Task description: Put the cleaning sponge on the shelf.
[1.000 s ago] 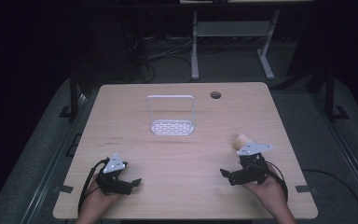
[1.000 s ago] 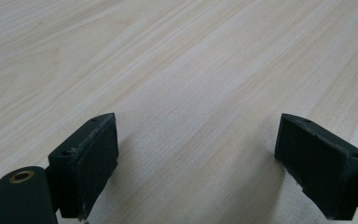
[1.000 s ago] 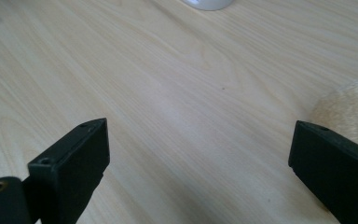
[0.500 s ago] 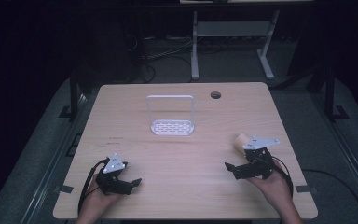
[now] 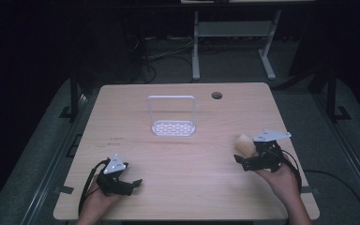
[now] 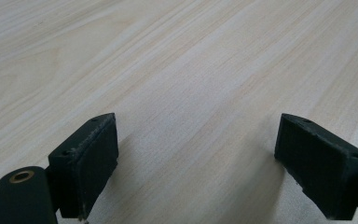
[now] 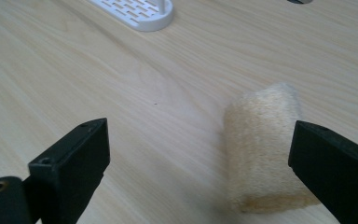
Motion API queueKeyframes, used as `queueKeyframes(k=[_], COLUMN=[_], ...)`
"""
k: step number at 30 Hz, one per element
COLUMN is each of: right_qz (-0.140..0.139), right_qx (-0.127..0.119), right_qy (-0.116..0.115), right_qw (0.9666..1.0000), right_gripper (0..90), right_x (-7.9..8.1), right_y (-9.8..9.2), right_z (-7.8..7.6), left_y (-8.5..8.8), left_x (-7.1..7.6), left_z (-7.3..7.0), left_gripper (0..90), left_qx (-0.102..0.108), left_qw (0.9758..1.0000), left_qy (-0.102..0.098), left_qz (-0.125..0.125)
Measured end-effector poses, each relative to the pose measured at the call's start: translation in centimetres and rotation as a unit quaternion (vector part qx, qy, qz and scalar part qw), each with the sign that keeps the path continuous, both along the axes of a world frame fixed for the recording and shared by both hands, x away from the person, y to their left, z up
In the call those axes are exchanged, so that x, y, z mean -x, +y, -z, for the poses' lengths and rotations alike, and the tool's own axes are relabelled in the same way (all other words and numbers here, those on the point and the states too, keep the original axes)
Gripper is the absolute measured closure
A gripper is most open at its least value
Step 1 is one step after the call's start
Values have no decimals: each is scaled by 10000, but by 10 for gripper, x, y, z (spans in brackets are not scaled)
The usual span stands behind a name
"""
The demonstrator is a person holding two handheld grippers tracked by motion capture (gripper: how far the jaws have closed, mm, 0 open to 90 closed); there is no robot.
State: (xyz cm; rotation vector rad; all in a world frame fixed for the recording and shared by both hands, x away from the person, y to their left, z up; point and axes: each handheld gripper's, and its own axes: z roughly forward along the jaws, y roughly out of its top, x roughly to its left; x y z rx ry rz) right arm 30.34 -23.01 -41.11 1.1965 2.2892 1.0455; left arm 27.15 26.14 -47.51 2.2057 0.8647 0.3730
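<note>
At the near edge of the table (image 5: 183, 154), around seven o'clock in the high view, the left gripper (image 5: 132, 183) is parked low over bare wood, its jaws spread wide with nothing between them. Over at four o'clock, the right gripper (image 5: 239, 161) is seen closing in on a pale tan sponge (image 5: 245, 145), which lies on the tabletop just beyond the jaw tips. From the right gripper view, the jaws are held well apart and the sponge (image 7: 263, 149) sits toward the right-hand jaw, close beside it; whether contact is made cannot be told. The step in hand is judged to be the approach for a grasp, with no grip taken yet. For the next move, the gripper would need to be shifted so the sponge is centred, then closed. Farther off, near twelve o'clock, a white slotted rack (image 5: 172, 126) with an upright frame is standing, well apart from both grippers.
</note>
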Motion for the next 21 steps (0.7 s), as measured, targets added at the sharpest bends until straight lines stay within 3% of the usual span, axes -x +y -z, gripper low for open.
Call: queueKeyframes(k=[15,21], right_qz=[317,374], right_qx=[-33,120], right_qy=[137,227], right_qw=[9994,9990], right_gripper=[36,29], right_x=[-16,-23], right_y=[-20,-19], right_z=[5,11], left_y=[0,0], left_x=[0,0], left_z=[0,0], left_gripper=[127,127], left_qx=[0,0], left_qw=[10000,10000], left_qy=[0,1], left_qz=[0,-1])
